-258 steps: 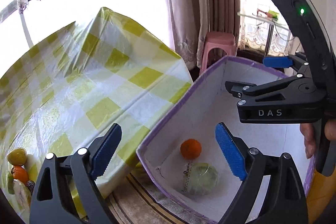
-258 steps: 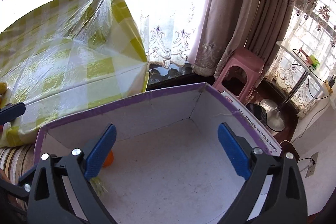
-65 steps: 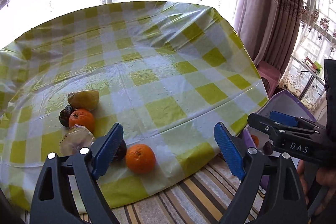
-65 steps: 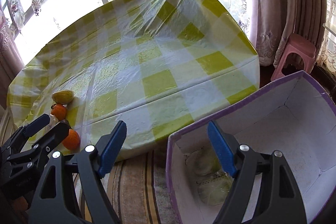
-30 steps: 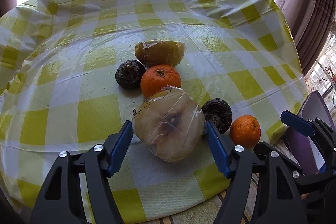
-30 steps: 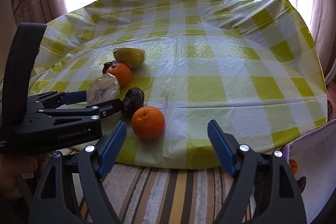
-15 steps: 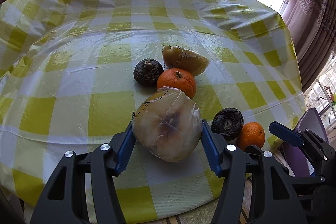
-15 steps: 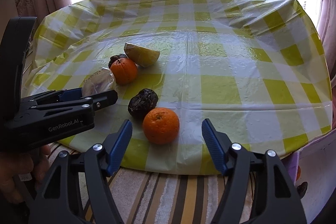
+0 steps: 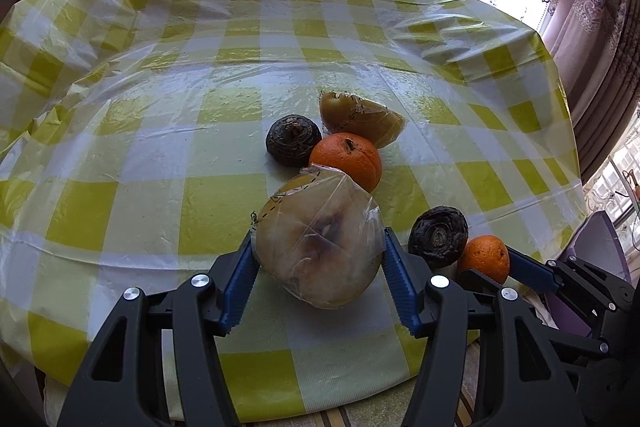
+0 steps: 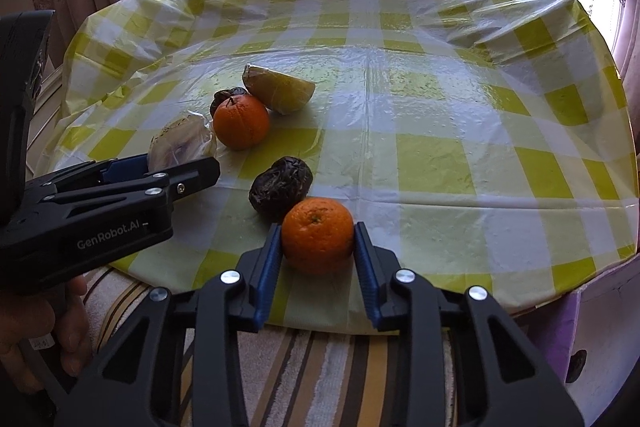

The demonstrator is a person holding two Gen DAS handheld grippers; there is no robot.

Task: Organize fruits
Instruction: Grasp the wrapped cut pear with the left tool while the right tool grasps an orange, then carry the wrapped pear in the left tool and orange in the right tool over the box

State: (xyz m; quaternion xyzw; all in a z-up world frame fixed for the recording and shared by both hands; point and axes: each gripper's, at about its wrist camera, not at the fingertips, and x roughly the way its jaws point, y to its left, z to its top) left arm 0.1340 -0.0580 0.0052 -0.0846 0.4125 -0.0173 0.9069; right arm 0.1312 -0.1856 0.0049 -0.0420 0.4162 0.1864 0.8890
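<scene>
Your near orange (image 10: pixel 318 235) sits by the table's near edge, touching a wrinkled dark fruit (image 10: pixel 280 187). Left lies a film-wrapped pale fruit (image 9: pixel 318 243); beyond, another orange (image 9: pixel 346 159), a dark fruit (image 9: pixel 293 139), a wrapped yellow wedge (image 9: pixel 360 119).

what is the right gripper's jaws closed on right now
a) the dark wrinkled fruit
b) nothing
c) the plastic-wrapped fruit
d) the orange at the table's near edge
d: in the right wrist view the right gripper has both blue jaws pressed against the sides of the orange at the near edge of the table, while the dark wrinkled fruit sits just behind it, ungripped.
</scene>
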